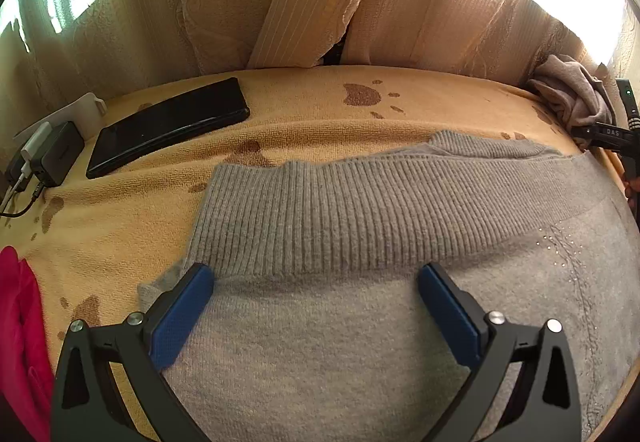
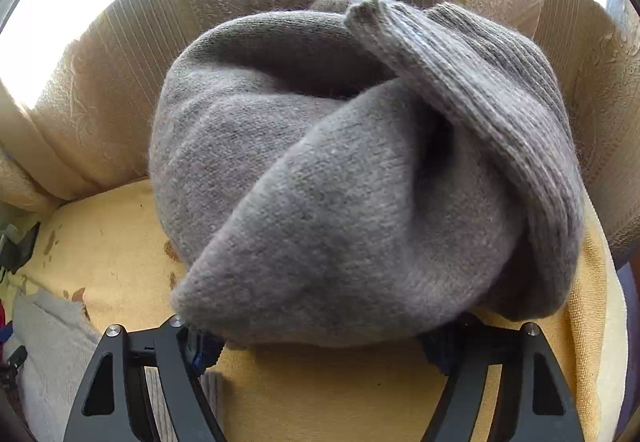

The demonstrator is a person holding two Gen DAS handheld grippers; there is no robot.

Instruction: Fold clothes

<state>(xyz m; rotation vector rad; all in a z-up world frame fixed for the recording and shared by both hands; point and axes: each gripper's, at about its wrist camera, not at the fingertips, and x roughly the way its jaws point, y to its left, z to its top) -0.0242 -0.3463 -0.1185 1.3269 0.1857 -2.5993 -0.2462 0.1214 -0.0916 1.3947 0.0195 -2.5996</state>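
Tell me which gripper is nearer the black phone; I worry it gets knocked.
Left. The left gripper hovers open over the grey sweater, with the phone up and to its left. The right gripper, under a bunched grey knit, shows no phone.

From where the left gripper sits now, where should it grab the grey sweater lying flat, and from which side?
Take the grey sweater by its ribbed band, at the near-left corner by the left finger. Come down from above and from the left edge: there the band ends over bare yellow blanket, giving a free edge to pinch. The left gripper is open above it, so probably a short reach.
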